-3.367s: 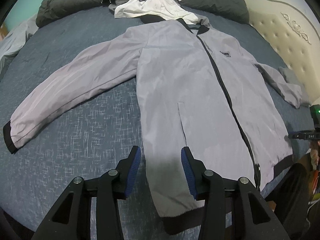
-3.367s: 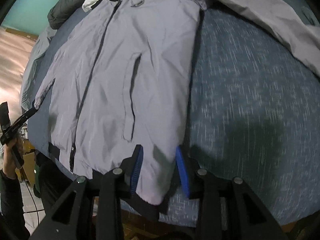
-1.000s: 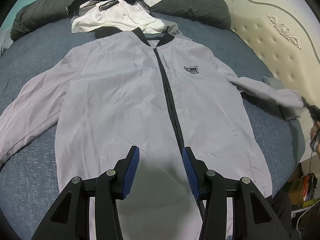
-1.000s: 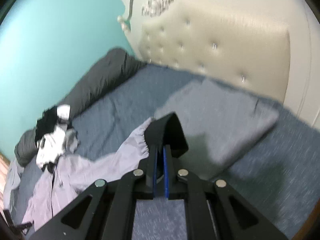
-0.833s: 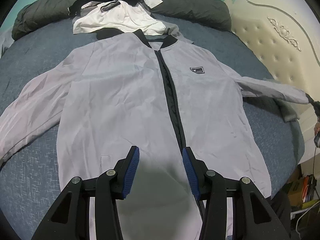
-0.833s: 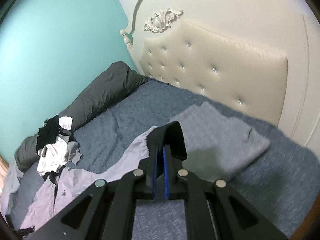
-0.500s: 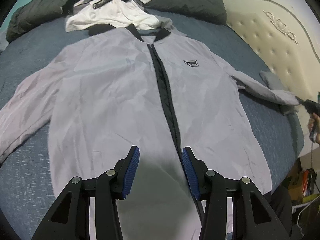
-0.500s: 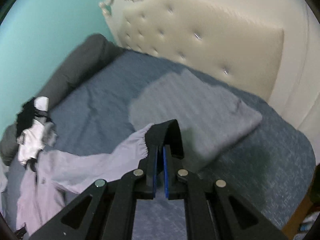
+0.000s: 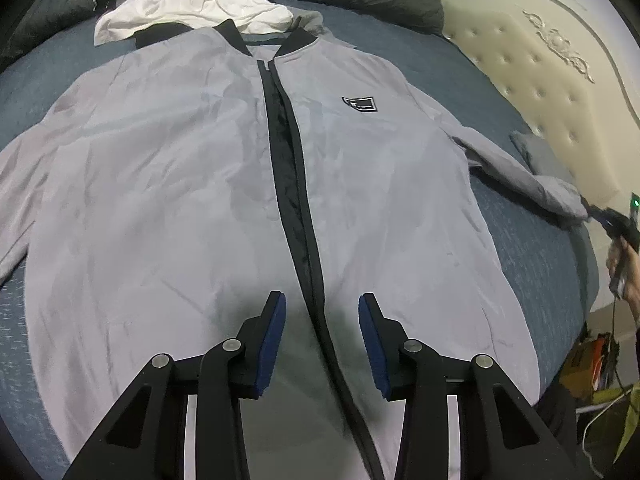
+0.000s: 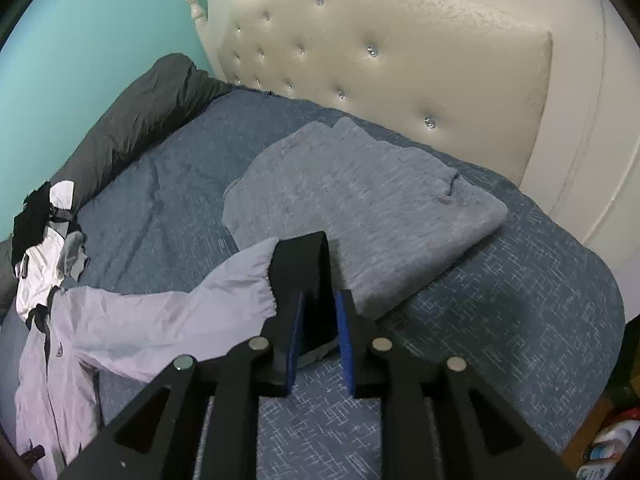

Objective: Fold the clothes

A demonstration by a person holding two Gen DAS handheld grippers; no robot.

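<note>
A pale grey jacket (image 9: 180,160) lies face up on the blue bed (image 9: 520,248), its black zip (image 9: 296,184) partly undone. My left gripper (image 9: 322,296) hovers over the lower front, astride the zip line. Its jaws are closing with nothing pinched between them. The right sleeve (image 10: 180,304) stretches out toward the headboard. Its black cuff (image 10: 304,264) rests on the bed between the pads of my right gripper (image 10: 320,296). Those jaws are opening, and the pads stand just off the cuff. The left sleeve's end is out of view.
A folded grey blanket (image 10: 360,208) lies just beyond the cuff, before the cream tufted headboard (image 10: 400,52). A dark duvet (image 10: 152,100) and a pile of white and black clothes (image 9: 192,4) lie past the collar. The bed's edge is at the right, with clutter on the floor.
The right gripper sank toward the bed with the cuff and its jaws parted from it. The left gripper dropped closer over the jacket's front and its jaws narrowed slightly.
</note>
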